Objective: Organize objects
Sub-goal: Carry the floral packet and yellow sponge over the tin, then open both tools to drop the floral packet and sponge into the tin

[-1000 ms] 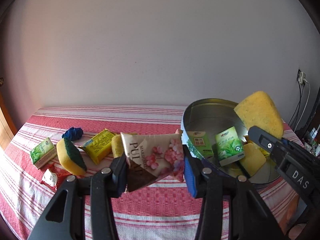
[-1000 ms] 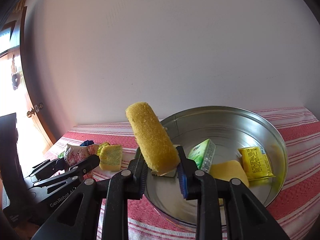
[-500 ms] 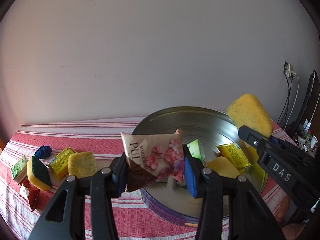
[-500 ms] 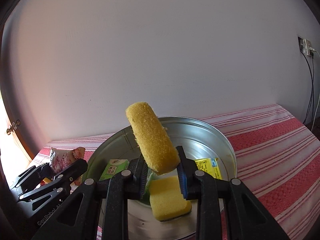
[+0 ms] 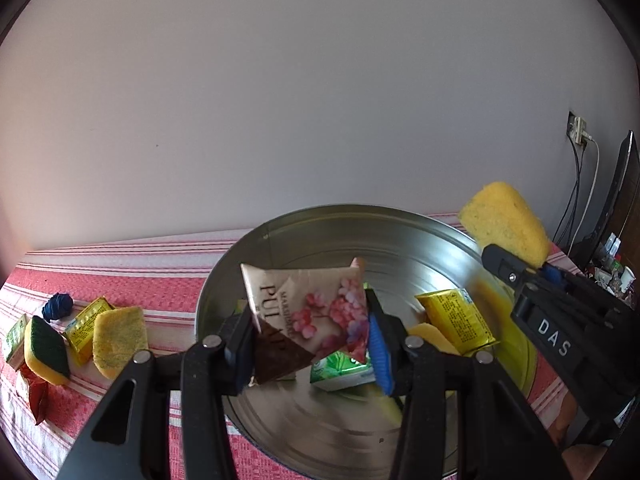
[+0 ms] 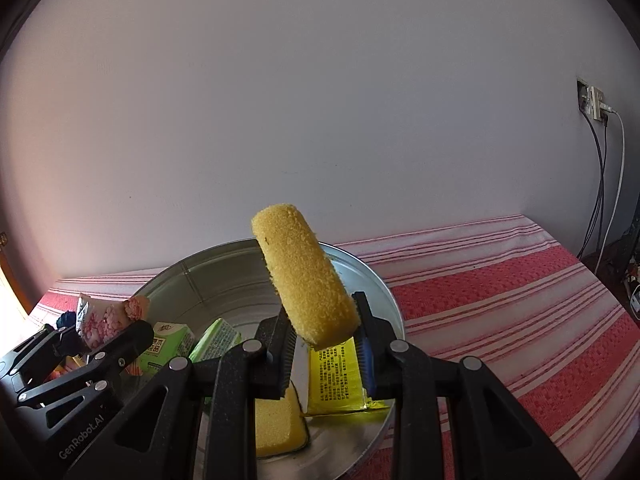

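My left gripper (image 5: 310, 344) is shut on a floral tissue pack (image 5: 308, 308) and holds it above the round metal basin (image 5: 320, 224). My right gripper (image 6: 326, 350) is shut on a yellow sponge (image 6: 306, 280), held upright over the basin's (image 6: 376, 280) right side; this sponge also shows in the left wrist view (image 5: 504, 220). In the basin lie a yellow packet (image 5: 456, 320), green packs (image 5: 342, 370) and another yellow sponge (image 6: 276, 420). The left gripper with its tissue pack (image 6: 106, 318) shows at the left of the right wrist view.
On the red striped tablecloth (image 5: 160, 272) left of the basin lie a yellow sponge (image 5: 118, 334), a yellow packet (image 5: 84, 328), a green-topped sponge (image 5: 46, 350), a blue yarn ball (image 5: 58, 306) and a red packet (image 5: 34, 396). Cables (image 6: 604, 200) hang at the right wall.
Both grippers have moved right and over the basin with their loads. The loose items on the cloth have slid to the far left of the left wrist view.
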A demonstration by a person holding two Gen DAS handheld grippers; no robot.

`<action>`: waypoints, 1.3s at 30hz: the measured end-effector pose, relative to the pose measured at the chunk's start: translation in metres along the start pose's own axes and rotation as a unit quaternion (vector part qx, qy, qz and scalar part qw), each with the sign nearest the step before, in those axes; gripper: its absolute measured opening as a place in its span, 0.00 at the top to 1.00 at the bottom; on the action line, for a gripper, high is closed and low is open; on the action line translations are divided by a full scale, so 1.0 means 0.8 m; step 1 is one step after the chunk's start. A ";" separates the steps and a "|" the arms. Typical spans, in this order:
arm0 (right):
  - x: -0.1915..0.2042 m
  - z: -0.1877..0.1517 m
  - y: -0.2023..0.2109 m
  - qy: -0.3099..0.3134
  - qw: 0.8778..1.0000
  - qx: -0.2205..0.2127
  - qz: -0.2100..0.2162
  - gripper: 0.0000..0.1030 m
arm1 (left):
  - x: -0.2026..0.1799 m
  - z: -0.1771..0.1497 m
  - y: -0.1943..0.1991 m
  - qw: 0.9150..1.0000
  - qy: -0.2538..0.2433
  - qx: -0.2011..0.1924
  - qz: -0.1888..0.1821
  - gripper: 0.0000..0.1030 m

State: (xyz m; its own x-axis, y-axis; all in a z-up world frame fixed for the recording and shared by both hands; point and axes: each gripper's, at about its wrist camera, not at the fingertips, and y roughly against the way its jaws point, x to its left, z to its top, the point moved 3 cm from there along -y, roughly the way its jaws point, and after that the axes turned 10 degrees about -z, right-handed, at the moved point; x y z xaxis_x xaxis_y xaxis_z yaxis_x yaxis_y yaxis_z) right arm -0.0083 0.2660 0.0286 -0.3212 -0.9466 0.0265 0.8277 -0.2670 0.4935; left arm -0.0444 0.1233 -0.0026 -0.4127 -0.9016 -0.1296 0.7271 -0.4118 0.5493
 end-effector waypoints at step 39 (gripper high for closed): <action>0.004 -0.017 -0.033 0.028 0.999 -0.019 -0.018 0.16 | 0.023 -0.008 0.015 0.993 0.023 -0.088 0.077 0.01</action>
State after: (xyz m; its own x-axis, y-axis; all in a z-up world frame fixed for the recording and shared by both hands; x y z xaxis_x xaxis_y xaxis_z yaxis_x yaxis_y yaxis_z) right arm -0.0253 0.2675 0.0039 -0.3268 -0.9443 -0.0396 0.8333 -0.3076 0.4593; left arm -0.0399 0.1009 -0.0042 -0.2667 -0.9590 -0.0957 0.8654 -0.2820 0.4141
